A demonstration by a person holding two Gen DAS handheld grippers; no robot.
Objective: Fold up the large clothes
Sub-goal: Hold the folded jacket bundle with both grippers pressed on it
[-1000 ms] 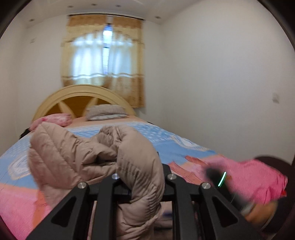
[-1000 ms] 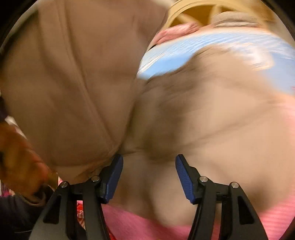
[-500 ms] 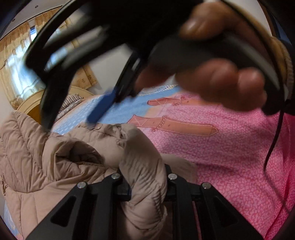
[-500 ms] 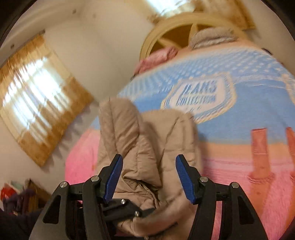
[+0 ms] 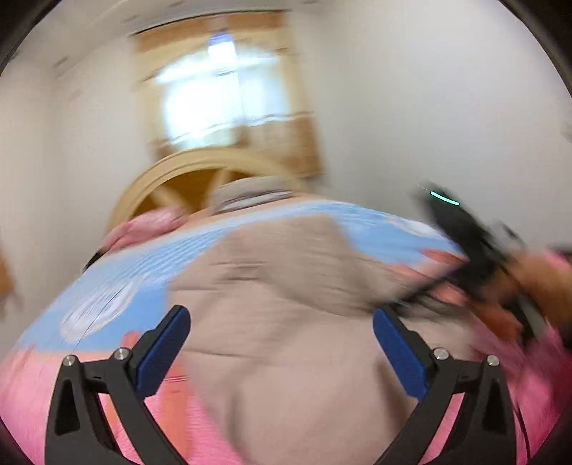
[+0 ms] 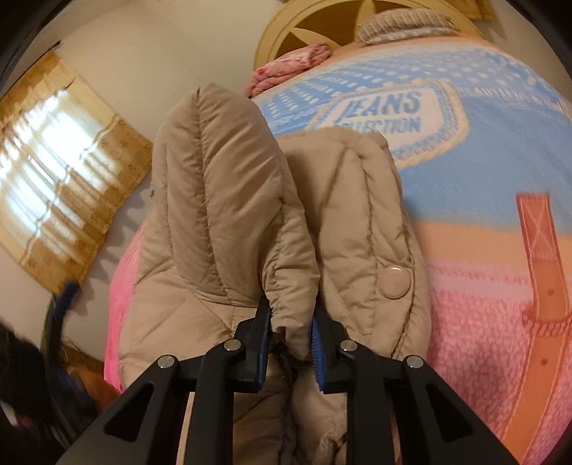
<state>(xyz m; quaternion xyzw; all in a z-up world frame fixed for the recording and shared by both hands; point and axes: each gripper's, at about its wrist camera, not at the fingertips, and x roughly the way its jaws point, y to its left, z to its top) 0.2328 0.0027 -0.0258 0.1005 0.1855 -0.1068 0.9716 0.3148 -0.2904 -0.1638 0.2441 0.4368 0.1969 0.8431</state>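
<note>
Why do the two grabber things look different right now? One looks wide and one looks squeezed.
The left gripper is open, its blue fingers spread wide with nothing pinched; the right gripper is shut on a fold of the puffy tan jacket. The left view is blurry, the right view sharp. Both have black arms with blue pads, and both are over the jacket on the bed.

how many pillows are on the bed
2: a pink pillow at the left of the headboard, and a grey striped pillow right of it. The jacket may hide others.
</note>
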